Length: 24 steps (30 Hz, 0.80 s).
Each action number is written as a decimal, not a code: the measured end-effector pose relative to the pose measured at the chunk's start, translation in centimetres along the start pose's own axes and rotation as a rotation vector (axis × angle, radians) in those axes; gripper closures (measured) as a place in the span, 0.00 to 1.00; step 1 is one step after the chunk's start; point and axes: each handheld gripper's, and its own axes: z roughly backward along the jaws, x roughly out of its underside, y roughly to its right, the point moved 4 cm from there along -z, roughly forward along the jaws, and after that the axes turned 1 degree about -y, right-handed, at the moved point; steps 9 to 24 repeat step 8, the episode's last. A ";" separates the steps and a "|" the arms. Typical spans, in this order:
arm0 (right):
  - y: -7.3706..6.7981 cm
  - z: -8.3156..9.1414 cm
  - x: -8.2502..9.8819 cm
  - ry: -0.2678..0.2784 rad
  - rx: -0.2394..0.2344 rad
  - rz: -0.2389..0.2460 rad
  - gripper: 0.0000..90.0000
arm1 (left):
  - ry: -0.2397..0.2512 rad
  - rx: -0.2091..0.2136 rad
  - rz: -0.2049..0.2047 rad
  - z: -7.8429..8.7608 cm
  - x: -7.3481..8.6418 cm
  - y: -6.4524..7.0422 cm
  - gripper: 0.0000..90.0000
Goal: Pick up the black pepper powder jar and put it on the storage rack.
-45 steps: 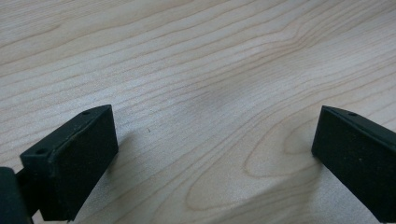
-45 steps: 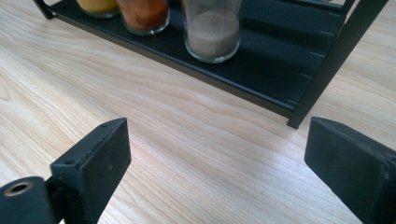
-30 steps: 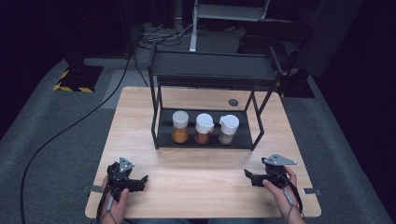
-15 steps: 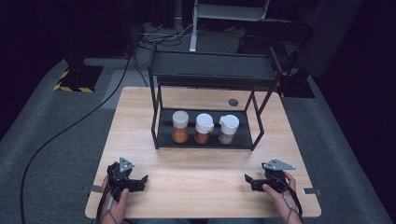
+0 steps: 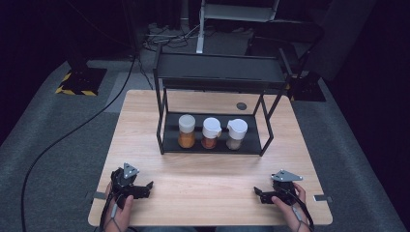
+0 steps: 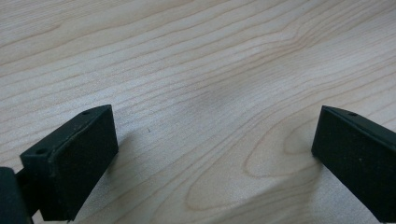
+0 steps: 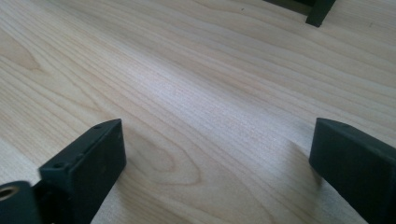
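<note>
Both empty and wide open at the worktop's (image 5: 145, 111) near corners, left gripper (image 5: 145, 186) and right gripper (image 5: 259, 193), three upright jars (image 5: 211, 133) on the rack's (image 5: 164, 123) lower shelf toward the far edge, roughly midway between both.

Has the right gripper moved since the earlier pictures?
Yes. In the high view the right gripper has come down and nearer the table's front edge, away from the black rack. Its jaws have just been opening, with nothing between them.
</note>
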 end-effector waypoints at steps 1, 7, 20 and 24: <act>0.0 0.0 0.0 0.000 0.000 0.000 0.03 | 0.000 0.000 0.000 0.0 0.0 0.0 0.00; 0.0 0.0 0.0 -0.002 -0.007 0.001 0.02 | 0.000 0.000 0.000 0.0 0.0 0.0 0.00; 0.0 0.0 0.0 -0.002 -0.008 0.003 0.02 | 0.000 0.000 0.000 0.0 0.0 0.0 0.00; 0.0 0.0 0.0 -0.002 -0.008 0.003 0.02 | 0.000 0.000 0.000 0.0 0.0 0.0 0.00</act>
